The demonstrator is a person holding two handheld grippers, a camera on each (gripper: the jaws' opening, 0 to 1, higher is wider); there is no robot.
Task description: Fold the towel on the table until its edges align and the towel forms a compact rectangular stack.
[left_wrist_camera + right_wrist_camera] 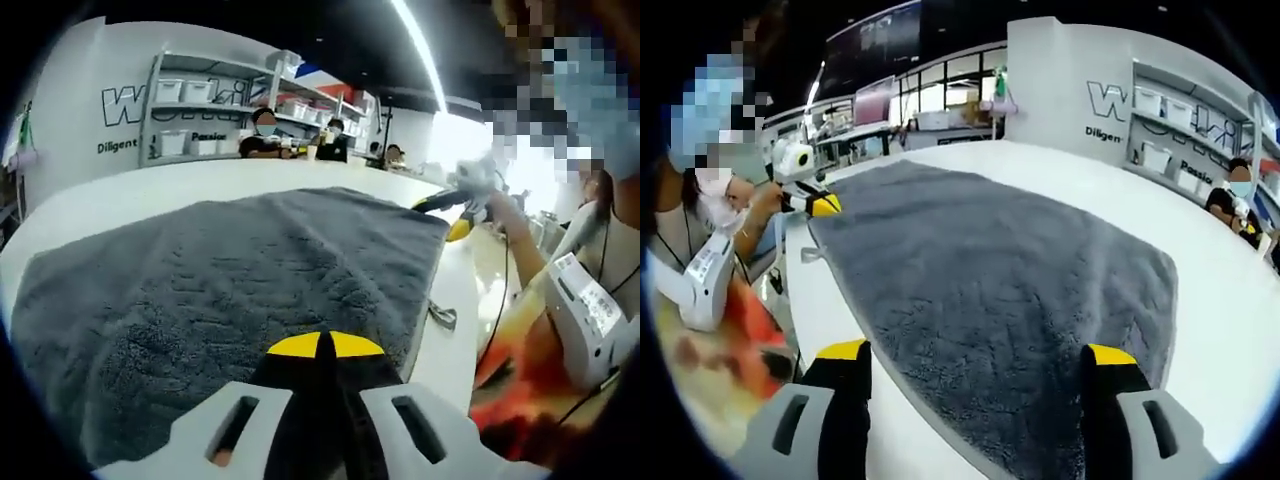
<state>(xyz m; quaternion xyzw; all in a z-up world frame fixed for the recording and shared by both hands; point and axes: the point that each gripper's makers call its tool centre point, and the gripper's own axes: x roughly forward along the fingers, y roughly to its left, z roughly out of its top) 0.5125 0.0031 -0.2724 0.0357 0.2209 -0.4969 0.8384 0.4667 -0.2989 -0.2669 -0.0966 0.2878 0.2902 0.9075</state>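
A dark grey towel [220, 270] lies spread flat on the white table [130, 190]. My left gripper [325, 345] is shut, its yellow tips meeting at the towel's near corner and pinching the cloth there. In the right gripper view the left gripper [820, 204] shows at the towel's [990, 270] far left corner. My right gripper [978, 362] is open wide, one jaw over the bare table and the other over the towel's near edge. In the left gripper view the right gripper [455, 212] hovers at the towel's far right corner.
A small loop tag [442, 316] sticks out from the towel's edge. The person holding the grippers stands along the table's side [700, 250]. Shelves with white bins [200, 110] and several seated people [265, 135] are beyond the table. Bare tabletop [1120, 200] surrounds the towel.
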